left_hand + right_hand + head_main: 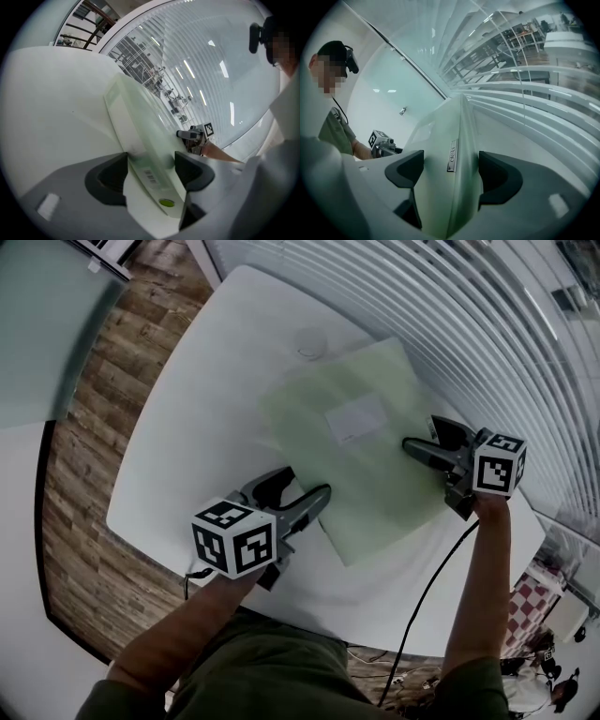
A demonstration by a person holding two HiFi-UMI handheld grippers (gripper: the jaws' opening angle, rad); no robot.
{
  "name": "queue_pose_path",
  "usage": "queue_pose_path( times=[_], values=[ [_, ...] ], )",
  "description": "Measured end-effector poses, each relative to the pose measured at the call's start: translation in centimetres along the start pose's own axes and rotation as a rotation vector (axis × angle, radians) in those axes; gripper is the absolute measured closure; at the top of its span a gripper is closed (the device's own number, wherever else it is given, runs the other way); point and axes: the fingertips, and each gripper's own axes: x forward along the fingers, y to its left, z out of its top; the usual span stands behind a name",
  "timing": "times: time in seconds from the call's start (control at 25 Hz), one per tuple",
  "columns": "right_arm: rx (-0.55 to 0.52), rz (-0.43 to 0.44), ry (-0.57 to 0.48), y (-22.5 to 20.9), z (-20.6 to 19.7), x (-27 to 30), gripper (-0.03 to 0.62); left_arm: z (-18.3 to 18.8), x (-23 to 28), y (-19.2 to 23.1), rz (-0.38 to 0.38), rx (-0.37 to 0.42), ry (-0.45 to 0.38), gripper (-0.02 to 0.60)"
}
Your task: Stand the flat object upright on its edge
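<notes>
Fingers (108, 179) of the left gripper (317, 497) pinch the pale green file case (389, 498) at its near corner. The right gripper (413, 445) clamps the opposite edge. The case rests on the white table (202, 413).

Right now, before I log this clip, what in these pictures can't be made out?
- Print on the white label of the green case: too small, head view.
- The barcode sticker: blurred, left gripper view.
- The round thing on the table: white on white, too faint to identify.
- What the case holds: its cloudy cover hides it, all views.
</notes>
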Motion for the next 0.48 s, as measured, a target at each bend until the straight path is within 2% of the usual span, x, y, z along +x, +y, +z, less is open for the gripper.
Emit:
queue_pose_path(
  times=[0.32,0.48],
  values=[
    [0.007,-0.038,-0.01,0.4,-0.9,-0.4,0.246,0.3,0.0,0.1,0.024,-0.07,-0.028,0.283],
    [0.005,-0.057,-0.03,1.1,-1.2,-1.0,0.246,0.5,-0.3,0.0,0.026,-0.053,-0.026,0.284]
  ],
)
